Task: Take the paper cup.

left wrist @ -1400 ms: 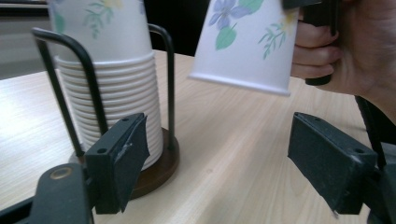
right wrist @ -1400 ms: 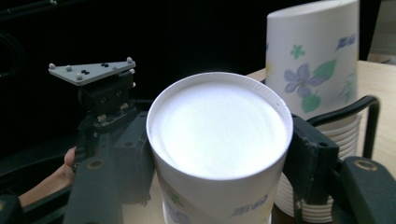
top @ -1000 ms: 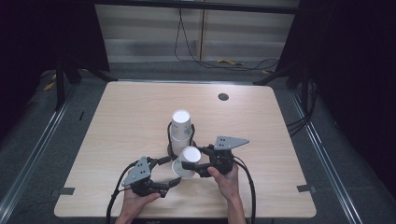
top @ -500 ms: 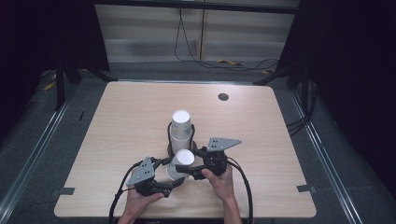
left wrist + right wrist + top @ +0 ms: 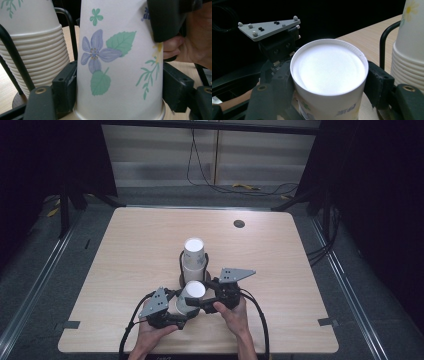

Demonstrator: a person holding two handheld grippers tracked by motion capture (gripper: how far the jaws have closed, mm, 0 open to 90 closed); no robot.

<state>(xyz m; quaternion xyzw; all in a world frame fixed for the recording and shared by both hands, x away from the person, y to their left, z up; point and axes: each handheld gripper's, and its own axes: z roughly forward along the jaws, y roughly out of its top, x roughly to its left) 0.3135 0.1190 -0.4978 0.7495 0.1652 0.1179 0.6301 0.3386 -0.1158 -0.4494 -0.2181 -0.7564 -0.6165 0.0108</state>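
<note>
Paper cup sits upside down between our two grippers at the near middle of the table, its white base facing up and its wider rim down near the tabletop. Its long axis runs nearly upright, leaning a little toward us in the high view.

Our left gripper is clenched on the cup low down; in the left gripper view both black jaws press the cup's flowered wall on either side just above the rim. Our right gripper grasps the same cup higher up (near the base), and in the right gripper view its jaws hug the cup on both sides.

Just behind stands a stack of cups, also inverted, in a black wire holder. Farther back lies a small dark disc.
</note>
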